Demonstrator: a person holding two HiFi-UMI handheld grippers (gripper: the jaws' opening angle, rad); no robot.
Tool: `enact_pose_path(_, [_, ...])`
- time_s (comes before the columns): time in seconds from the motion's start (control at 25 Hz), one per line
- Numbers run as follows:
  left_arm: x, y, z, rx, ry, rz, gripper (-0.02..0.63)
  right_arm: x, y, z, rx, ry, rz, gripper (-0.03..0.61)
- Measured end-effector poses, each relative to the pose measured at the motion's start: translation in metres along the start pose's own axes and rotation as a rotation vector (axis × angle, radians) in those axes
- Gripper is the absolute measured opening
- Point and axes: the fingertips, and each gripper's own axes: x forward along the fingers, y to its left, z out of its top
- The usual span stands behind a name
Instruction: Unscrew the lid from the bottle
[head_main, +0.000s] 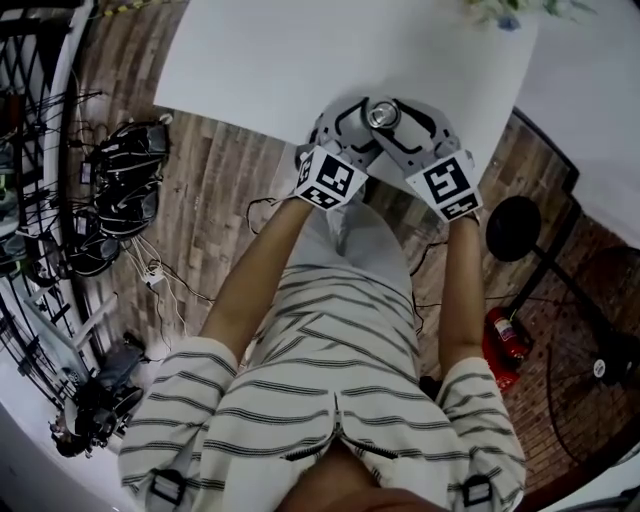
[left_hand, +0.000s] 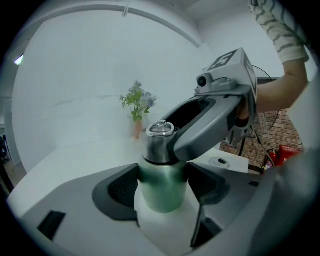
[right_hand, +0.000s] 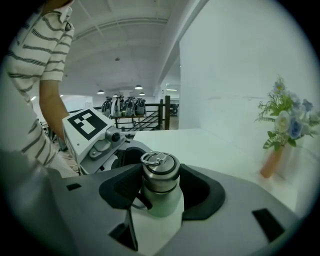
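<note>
At the upper centre of the head view, over the white surface, the left hand-held gripper clamps the bottle by its green body, jaws wide. The right hand-held gripper pinches the lid.

Bottle: pale green metal body, steel neck. It is held upright at the near edge of the white bench; whether the base rests on the bench cannot be told. The body is clasped between the pads of the left tongs.

Lid: round, brushed steel, with dark bands around it and a wire loop laid flat on top. It is seated level on the neck and is clasped by the right tongs.
</note>
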Motion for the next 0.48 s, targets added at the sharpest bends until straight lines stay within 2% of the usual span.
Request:
enact_pose_path(0.28, [0.0005, -0.0002, 0.0006, 0.004, 0.005, -0.004, 0.31, -0.0021, 0.0031, 0.0007, -0.144, -0.041, 0.257, 0.242])
enact_pose_path(0.48, [0.0009, 0.0013, 0.0013, 0.007, 0.007, -0.015, 0.31, -0.0021, 0.0035, 0.0017, -0.232, -0.001, 0.447, 0.244])
